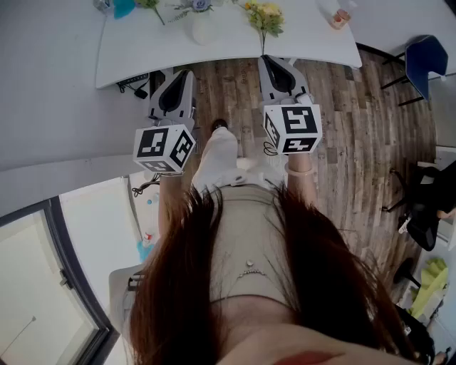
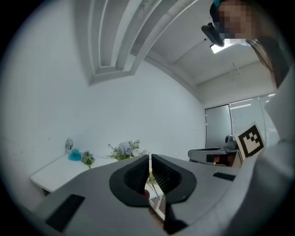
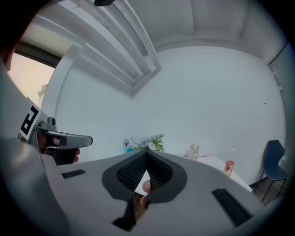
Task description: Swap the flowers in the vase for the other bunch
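Note:
A white vase (image 1: 201, 28) with pale purple flowers (image 1: 196, 6) stands on the white table (image 1: 142, 50) ahead of me. A yellow bunch (image 1: 265, 16) lies on the table to its right, stem toward the near edge. My left gripper (image 1: 179, 75) is held level short of the table's edge, jaws shut and empty. My right gripper (image 1: 275, 61) is beside it, just before the yellow bunch's stem, also shut on nothing. In the left gripper view the purple flowers (image 2: 124, 150) show above the closed left gripper (image 2: 150, 156). The right gripper (image 3: 146, 152) points at the flowers (image 3: 150, 144).
A teal object (image 1: 122, 7) and a small flower sprig lie at the table's far left. A small bottle (image 1: 340, 18) stands at its right end. A blue chair (image 1: 426, 60) and a black chair (image 1: 427, 207) stand on the wooden floor to the right. Cables hang under the table's left corner.

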`<act>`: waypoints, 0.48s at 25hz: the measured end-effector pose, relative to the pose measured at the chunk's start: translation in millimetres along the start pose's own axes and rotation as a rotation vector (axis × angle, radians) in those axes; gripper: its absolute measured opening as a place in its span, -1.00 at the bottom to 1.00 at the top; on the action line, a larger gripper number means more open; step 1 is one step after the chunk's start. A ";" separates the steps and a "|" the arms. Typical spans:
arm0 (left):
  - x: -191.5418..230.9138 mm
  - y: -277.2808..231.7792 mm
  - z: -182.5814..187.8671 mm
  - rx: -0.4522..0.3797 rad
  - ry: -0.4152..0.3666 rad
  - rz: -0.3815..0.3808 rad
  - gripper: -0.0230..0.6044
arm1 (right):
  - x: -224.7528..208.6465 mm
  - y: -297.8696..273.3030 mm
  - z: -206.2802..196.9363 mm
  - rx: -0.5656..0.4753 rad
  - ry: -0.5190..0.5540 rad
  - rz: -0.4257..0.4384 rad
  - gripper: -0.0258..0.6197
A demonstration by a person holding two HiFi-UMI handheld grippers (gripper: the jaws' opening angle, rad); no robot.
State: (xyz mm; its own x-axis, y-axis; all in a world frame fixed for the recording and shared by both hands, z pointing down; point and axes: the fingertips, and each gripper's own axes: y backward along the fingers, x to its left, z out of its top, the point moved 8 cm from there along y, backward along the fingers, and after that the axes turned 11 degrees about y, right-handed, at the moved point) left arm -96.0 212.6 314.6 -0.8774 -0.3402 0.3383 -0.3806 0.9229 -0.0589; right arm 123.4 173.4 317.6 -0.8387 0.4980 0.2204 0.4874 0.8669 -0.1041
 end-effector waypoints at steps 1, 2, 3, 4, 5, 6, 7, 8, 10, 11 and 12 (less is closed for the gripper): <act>2.7 -3.5 1.2 0.001 0.003 -0.002 -0.87 | -0.9 -4.1 0.5 0.002 0.002 0.001 -0.84; 5.5 -7.1 2.4 0.002 0.006 -0.003 -0.87 | -1.8 -8.2 1.0 0.004 0.004 0.003 -0.84; 8.3 -10.9 3.6 0.003 0.008 -0.004 -0.87 | -2.9 -12.4 1.4 0.005 0.006 0.003 -0.84; 11.2 -14.8 4.8 0.004 0.011 -0.005 -0.87 | -4.1 -16.7 1.8 0.005 0.007 0.003 -0.84; 14.1 -18.8 5.6 0.006 0.013 -0.005 -0.87 | -5.4 -20.8 2.0 0.005 0.006 0.002 -0.84; 17.1 -22.7 6.1 0.009 0.014 -0.005 -0.87 | -6.7 -24.7 2.2 0.002 0.003 0.002 -0.84; 19.9 -26.5 6.4 0.012 0.015 -0.006 -0.87 | -8.1 -28.6 2.4 -0.002 -0.003 0.003 -0.84; 22.7 -30.3 6.8 0.015 0.016 -0.008 -0.87 | -9.7 -32.6 2.9 -0.006 -0.009 0.006 -0.84; 28.2 -37.5 7.9 0.022 0.020 -0.012 -0.87 | -12.9 -41.6 4.2 -0.011 -0.014 0.016 -0.83; 31.2 -41.0 8.5 0.026 0.022 -0.014 -0.87 | -14.6 -46.6 5.0 -0.013 -0.012 0.017 -0.83; 34.4 -44.6 9.3 0.030 0.025 -0.016 -0.87 | -16.7 -51.9 5.9 -0.015 -0.008 0.017 -0.83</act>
State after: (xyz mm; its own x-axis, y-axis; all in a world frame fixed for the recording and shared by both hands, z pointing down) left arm -111.9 158.1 320.2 -0.8638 -0.3500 0.3625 -0.4035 0.9113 -0.0817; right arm 110.6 120.2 313.6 -0.8321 0.5129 0.2108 0.5052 0.8580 -0.0932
